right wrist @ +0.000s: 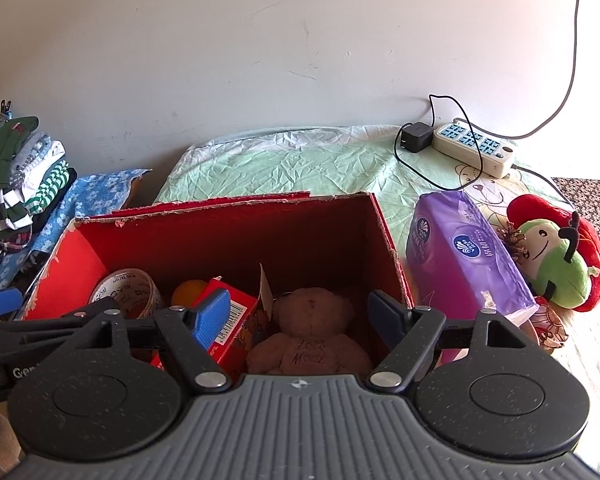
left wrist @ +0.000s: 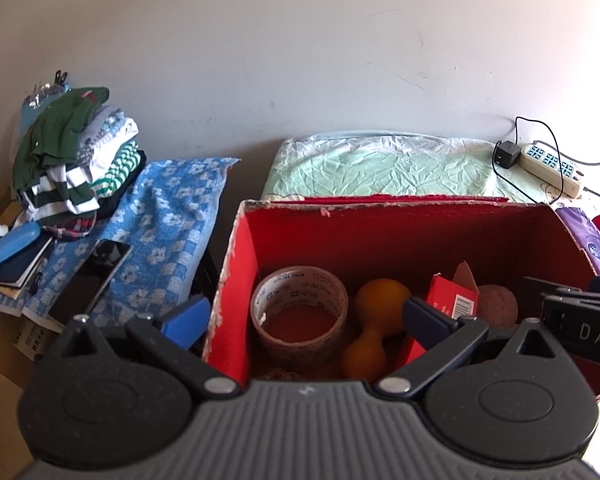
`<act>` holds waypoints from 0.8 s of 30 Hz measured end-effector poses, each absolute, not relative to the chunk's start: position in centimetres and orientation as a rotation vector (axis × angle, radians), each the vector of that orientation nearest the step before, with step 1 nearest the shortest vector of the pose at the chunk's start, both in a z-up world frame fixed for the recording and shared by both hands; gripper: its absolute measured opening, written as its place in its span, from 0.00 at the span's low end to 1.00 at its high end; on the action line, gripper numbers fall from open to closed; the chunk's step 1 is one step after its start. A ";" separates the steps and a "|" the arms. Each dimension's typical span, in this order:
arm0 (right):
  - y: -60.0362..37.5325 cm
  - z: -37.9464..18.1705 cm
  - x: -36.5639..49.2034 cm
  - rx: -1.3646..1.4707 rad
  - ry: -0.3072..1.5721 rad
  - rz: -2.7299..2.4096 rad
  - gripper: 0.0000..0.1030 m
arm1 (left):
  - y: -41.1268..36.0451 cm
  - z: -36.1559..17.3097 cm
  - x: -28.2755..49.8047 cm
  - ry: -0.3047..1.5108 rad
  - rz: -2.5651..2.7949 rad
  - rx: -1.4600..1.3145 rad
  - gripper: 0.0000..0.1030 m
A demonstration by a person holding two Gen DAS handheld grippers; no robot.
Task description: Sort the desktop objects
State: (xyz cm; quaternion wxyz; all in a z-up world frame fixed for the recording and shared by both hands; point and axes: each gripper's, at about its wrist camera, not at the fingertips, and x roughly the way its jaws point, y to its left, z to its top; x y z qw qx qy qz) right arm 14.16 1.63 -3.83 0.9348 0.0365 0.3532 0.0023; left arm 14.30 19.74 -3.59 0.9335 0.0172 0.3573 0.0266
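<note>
A: Bare white wall behind a tabletop spread with a crumpled pale-green sheet; an open red cardboard box sits just ahead of both pairs of fingers.

B: And the fingers?

A: Left gripper stands wide with nothing between its blue pads; one finger is outside the box's left wall, the other over the inside. Right gripper is also spread wide and empty, above the box's right half.

B: What lies inside?

A: Between the left fingers, a roll of brown packing tape and an orange dumbbell-shaped toy. Between the right fingers, a small red carton beside a brown plush teddy bear.

B: Outside the box?

A: Right of the right fingers, a purple soft pack of tissues touches a green-and-red plush doll. Beyond them, a cream power strip with a black charger. Left of the left fingers, folded clothes and a dark phone rest on a blue floral towel.
</note>
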 end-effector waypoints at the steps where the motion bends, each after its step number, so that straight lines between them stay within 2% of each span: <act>1: 1.6 -3.9 14.2 0.076 0.724 0.005 0.76 | 19.8 -3.5 14.3 0.729 0.055 0.035 0.99; 24: 1.5 -4.0 14.3 0.089 0.719 -0.001 0.76 | 19.9 -3.6 14.8 0.740 0.039 0.002 0.99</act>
